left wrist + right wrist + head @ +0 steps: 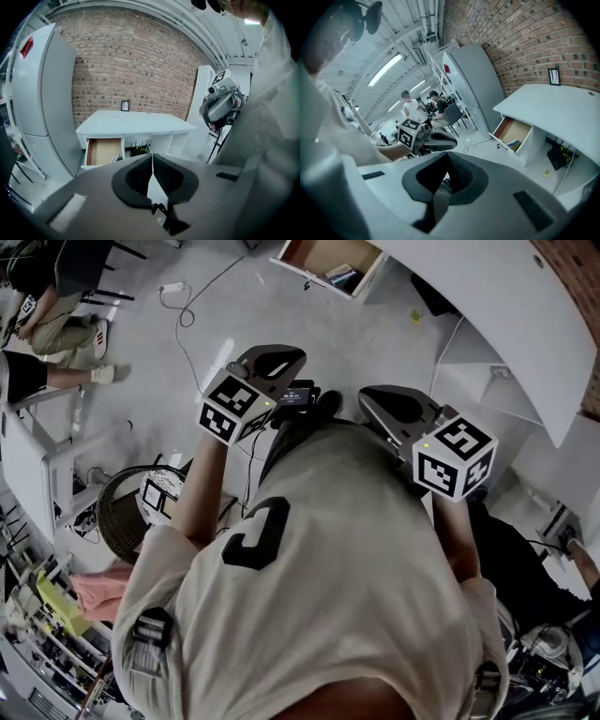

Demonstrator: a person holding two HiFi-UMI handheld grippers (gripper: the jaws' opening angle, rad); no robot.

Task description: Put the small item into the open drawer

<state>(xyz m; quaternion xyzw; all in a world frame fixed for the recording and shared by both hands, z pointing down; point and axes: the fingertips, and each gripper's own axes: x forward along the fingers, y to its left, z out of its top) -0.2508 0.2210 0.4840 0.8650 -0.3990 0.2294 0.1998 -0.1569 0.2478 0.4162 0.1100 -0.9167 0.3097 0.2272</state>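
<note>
- Two seated people (56, 324), a wire basket (122, 512) and a loose cable (187, 306) edge the pale floor (281, 320) that lies before the open drawer (102, 152).
- That drawer hangs under a white desk (133, 123), which stands against a brick wall (136, 61) beside a tall white unit (42, 93).
- Both the left gripper (151, 157) and the right gripper (449, 157) have their jaws closed together.
- Whether the small item is gripped I cannot tell: only a dark labelled scrap (160, 219) shows low in the left gripper's seam.
</note>
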